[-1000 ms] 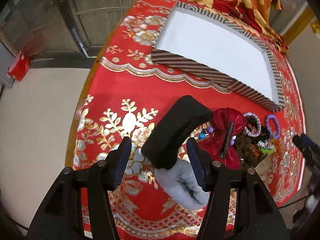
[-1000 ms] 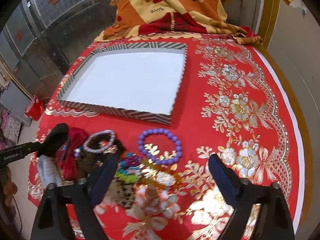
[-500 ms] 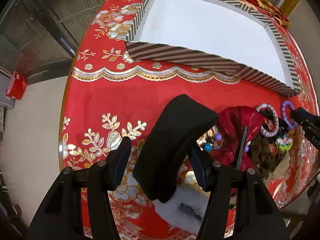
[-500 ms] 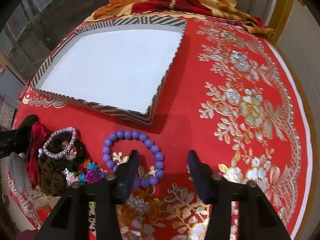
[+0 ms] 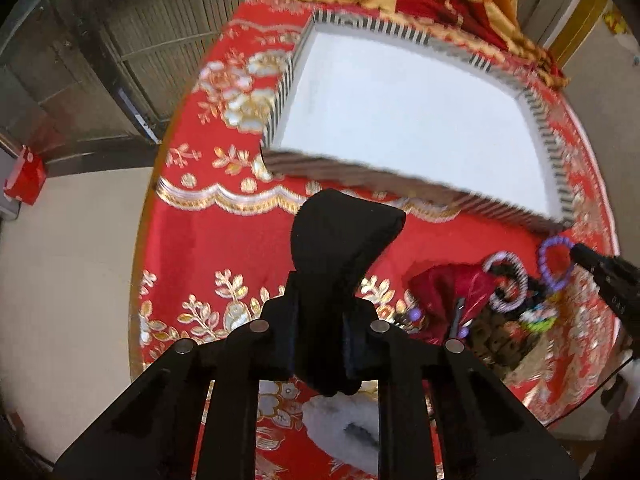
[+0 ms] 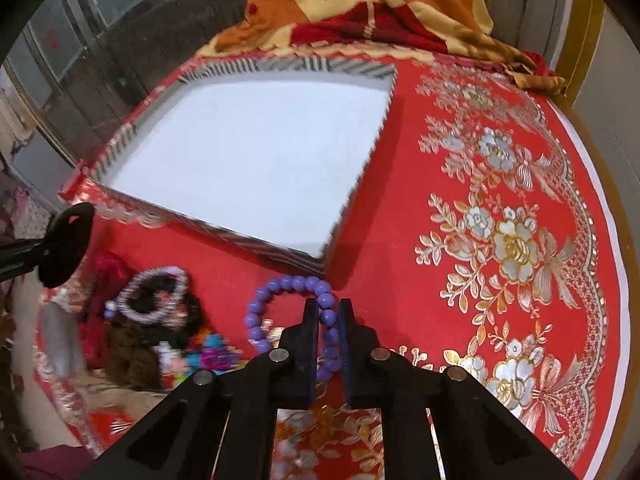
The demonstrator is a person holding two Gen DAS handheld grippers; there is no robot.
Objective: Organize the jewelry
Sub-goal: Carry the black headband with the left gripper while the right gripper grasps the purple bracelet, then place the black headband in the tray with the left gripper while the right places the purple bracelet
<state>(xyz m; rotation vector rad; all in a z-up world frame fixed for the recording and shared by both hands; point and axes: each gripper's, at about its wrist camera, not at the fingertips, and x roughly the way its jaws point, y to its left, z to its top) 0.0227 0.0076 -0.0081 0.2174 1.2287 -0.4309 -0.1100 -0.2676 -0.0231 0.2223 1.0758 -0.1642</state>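
The left gripper (image 5: pixel 318 340) had just closed its jaws on a black pad (image 5: pixel 340 248); the right gripper (image 6: pixel 329 332) pinched the purple bracelet (image 6: pixel 280 312), apparently just short of the tray (image 6: pixel 224 236)

Worktop (image 6: pixel 400 216): shallow tray (image 6: pixel 362 170) at centre-rear, folded blanket (image 6: pixel 360 4) behind it. Bead bracelet (image 6: pixel 280 286) just before the tray's near corner, between my right fingers (image 6: pixel 310 320). Left of it, a heap of jewelry (image 6: pixel 152 312). Padded headband (image 5: pixel 340 248), at the heap's far left, between my left fingers (image 5: pixel 290 320).
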